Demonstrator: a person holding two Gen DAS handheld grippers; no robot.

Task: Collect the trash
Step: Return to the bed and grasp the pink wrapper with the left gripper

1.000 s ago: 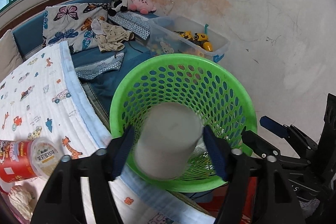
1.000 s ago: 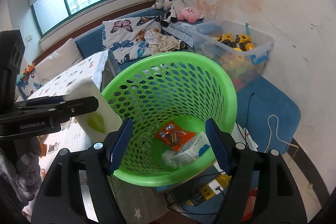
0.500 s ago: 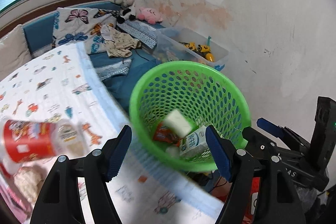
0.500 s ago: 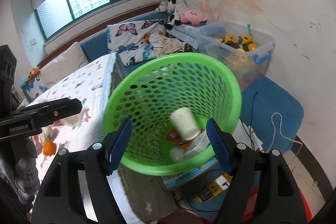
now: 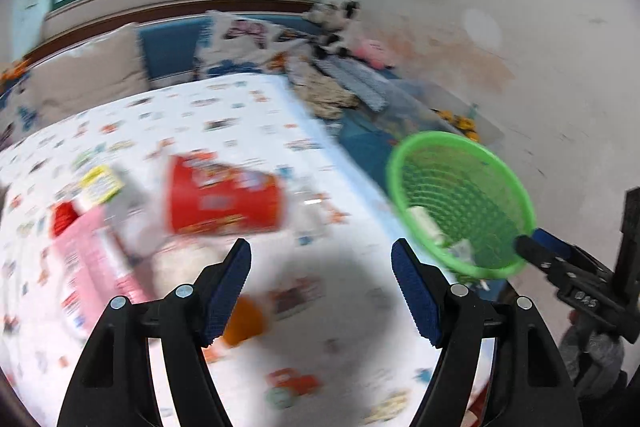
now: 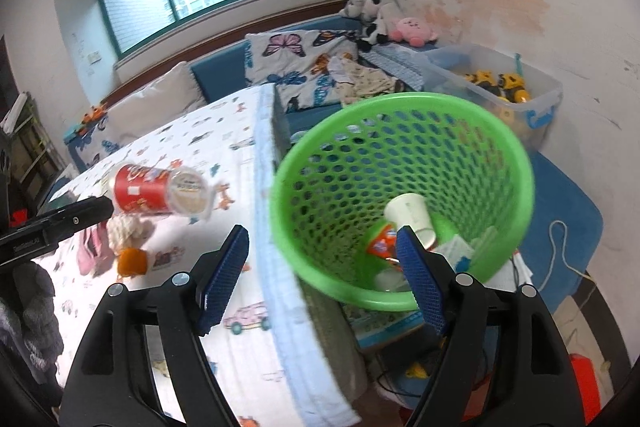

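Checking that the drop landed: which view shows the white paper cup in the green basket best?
The right wrist view. It looks down into the green basket and shows the white paper cup sharply, lying on its side among wrappers. The left wrist view is motion-blurred; there the cup is only a small pale shape inside the basket, off to the right.

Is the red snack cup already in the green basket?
No, the red snack cup lies on its side on the bed, outside the green basket.
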